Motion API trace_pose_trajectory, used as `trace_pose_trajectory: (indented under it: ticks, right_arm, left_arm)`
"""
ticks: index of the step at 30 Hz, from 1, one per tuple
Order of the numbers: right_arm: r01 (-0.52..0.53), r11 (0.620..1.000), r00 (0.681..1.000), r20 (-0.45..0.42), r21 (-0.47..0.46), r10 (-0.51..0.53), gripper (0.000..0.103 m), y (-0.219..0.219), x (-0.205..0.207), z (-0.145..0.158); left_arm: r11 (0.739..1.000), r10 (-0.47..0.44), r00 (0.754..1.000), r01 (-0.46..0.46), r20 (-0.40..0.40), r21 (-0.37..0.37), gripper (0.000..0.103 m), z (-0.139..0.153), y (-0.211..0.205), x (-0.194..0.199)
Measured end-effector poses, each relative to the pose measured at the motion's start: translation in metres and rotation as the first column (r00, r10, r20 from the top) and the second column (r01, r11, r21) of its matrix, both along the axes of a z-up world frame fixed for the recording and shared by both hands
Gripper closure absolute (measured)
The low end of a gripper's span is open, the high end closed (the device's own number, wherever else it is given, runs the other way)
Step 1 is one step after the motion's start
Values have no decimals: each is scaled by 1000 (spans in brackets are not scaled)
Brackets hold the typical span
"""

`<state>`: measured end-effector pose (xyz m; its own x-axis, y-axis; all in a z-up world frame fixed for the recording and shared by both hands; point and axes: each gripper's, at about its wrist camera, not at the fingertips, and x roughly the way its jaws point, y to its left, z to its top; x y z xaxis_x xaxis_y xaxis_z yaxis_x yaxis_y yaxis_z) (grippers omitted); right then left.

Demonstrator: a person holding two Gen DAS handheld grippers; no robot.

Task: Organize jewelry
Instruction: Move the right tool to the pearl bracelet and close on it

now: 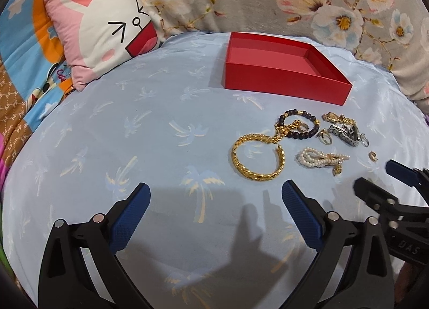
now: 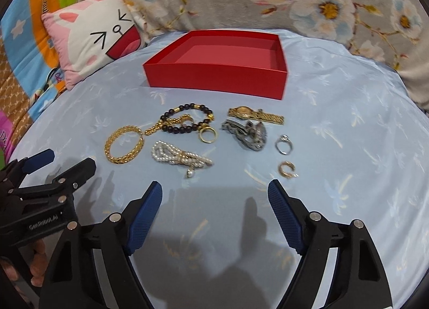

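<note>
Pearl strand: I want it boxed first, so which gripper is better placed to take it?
Probably right. The right gripper is open, with the pearl strand just ahead of its fingertips. The left gripper faces bare sheet; the strand lies off to its right.

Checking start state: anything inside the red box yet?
No. The red box shows a bare floor; only the strip behind its front wall is hidden. All the jewelry lies on the sheet in front.

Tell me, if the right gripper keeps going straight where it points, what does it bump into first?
Probably the bare blue sheet just ahead of the open right gripper. The nearest jewelry beyond is the pearl strand, slightly left of center; depth is hard to judge.
</note>
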<state>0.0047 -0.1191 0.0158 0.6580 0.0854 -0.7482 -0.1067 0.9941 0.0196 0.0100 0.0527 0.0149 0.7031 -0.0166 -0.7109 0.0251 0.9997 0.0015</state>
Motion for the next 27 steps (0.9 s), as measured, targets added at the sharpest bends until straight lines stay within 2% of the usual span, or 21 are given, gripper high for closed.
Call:
trace_pose_trajectory:
  ticks: [5, 9, 12, 13, 15, 17, 18, 19, 20, 27]
  right_arm:
    - [-36, 999, 999, -25, -17, 36, 31, 10, 22, -6]
    - [-60, 997, 998, -35, -40, 58, 32, 19, 35, -10]
    - [-75, 996, 996, -54, -50, 72, 37, 23, 43, -15]
    - [-77, 996, 995, -66, -50, 74, 43, 24, 45, -18]
    - [-77, 997, 995, -68, -25, 76, 47, 23, 46, -20]
    - [-74, 997, 995, -68, -18, 73, 65, 21, 46, -19]
    - [-75, 997, 995, -69, -14, 74, 70, 20, 46, -19]
    - [-73, 997, 995, -71, -9, 72, 85, 18, 45, -18]
    - [-76, 997, 994, -78, 9, 76, 90, 16, 44, -18]
    - [8, 998, 996, -85, 68, -2, 91, -14, 22, -13]
  left_arm:
    - [1000, -3, 1000, 2, -16, -17, 7, 0, 1, 5]
    - [1000, 14, 1000, -14, -19, -4, 7, -1, 3, 7]
    - [1000, 11, 1000, -11, -27, 1, 7, -3, 2, 9]
    - [1000, 8, 1000, -8, -27, 2, 7, -4, 2, 8]
    - [1000, 4, 1000, -3, -26, 10, 7, -4, 1, 9]
    - [1000, -10, 1000, 10, -25, 6, 7, -3, -1, 9]
    - [1000, -16, 1000, 16, -25, 1, 7, -3, -1, 10]
    - [1000, -25, 999, 25, -27, -8, 7, -3, -2, 11]
    - [999, -30, 999, 30, -31, -12, 7, -3, -2, 12]
    - [999, -54, 998, 54, -36, -4, 7, -7, -15, 27]
